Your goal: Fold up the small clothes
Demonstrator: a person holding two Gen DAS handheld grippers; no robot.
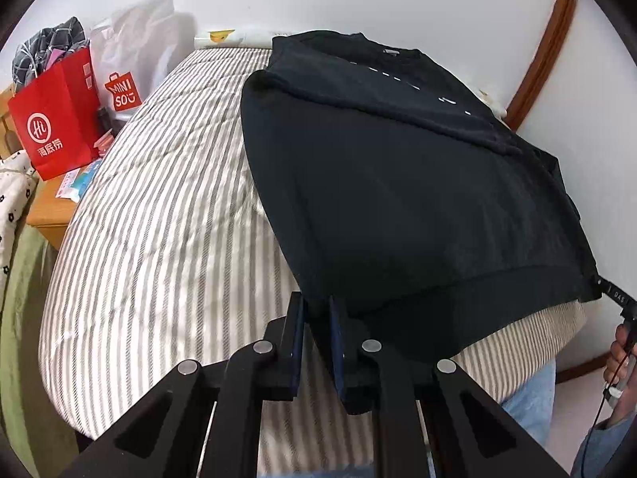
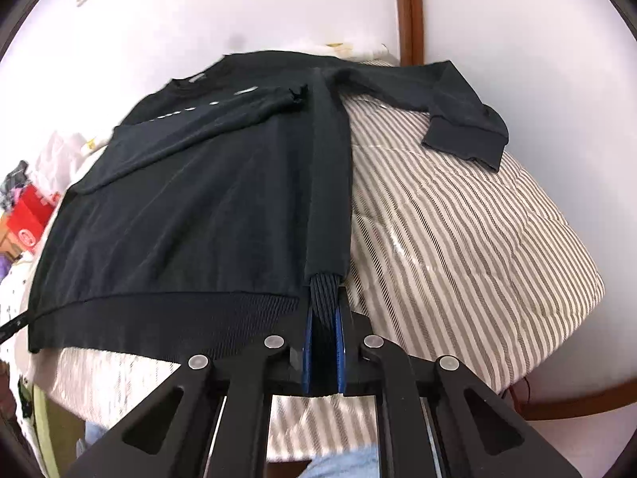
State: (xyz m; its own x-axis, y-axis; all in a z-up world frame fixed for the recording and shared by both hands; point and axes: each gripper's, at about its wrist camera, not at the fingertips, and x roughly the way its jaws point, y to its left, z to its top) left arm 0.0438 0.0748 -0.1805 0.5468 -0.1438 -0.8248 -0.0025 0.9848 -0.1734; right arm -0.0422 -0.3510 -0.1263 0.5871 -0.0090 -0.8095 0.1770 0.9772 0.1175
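Observation:
A black sweatshirt (image 1: 398, 179) lies front up on a striped bed (image 1: 159, 219), with its ribbed hem at the near edge. One sleeve is folded across the chest (image 2: 199, 127); the other sleeve (image 2: 458, 119) lies spread out on the cover to the right. My left gripper (image 1: 314, 302) is shut on the hem's left corner, the cloth pinched between its blue pads. My right gripper (image 2: 323, 310) is shut on the hem's right corner, where the ribbing bunches between the pads. A fold of the sweatshirt (image 2: 179, 207) runs straight up from that grip.
A red paper bag (image 1: 55, 127) and a white shop bag (image 1: 127, 67) stand on a wooden nightstand (image 1: 51, 207) left of the bed. A white wall with brown wooden trim (image 1: 545, 51) runs behind. A person's hand (image 1: 621, 350) and jeans (image 1: 529, 390) show at the near right.

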